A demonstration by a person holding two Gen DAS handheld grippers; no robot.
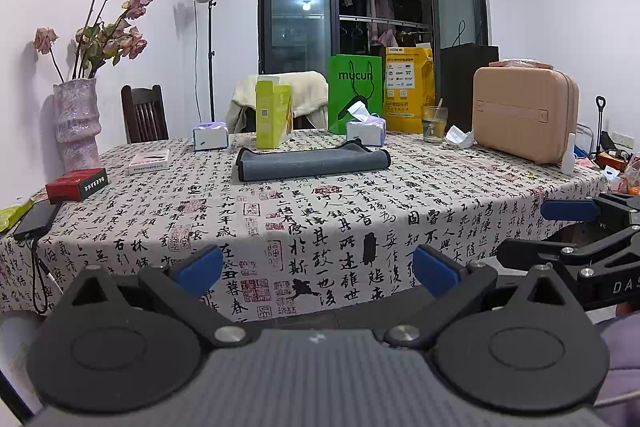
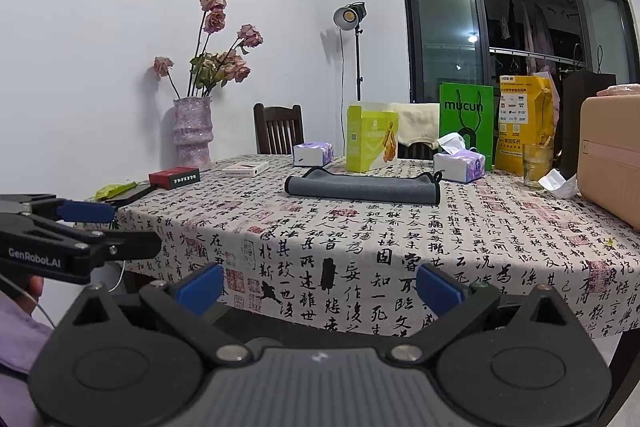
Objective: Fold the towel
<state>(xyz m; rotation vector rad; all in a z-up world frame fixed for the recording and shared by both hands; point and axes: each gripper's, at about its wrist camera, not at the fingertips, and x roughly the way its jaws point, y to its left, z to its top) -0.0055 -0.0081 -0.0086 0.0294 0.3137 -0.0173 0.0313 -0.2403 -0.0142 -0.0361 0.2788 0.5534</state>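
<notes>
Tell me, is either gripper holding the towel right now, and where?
Nothing is held. Left gripper and right gripper are open, short of the table; the towel lies untouched.

A vase [image 1: 77, 123] of dried roses, a green bag [image 1: 354, 95] and a pink suitcase [image 1: 526, 115] stand on the calligraphy tablecloth [image 1: 320, 211].

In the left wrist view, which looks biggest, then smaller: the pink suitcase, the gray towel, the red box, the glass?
1. Pink suitcase
2. Gray towel: wider but flatter, so close to the suitcase
3. Red box
4. Glass: farther away, so its rank against the box is unsure
</notes>
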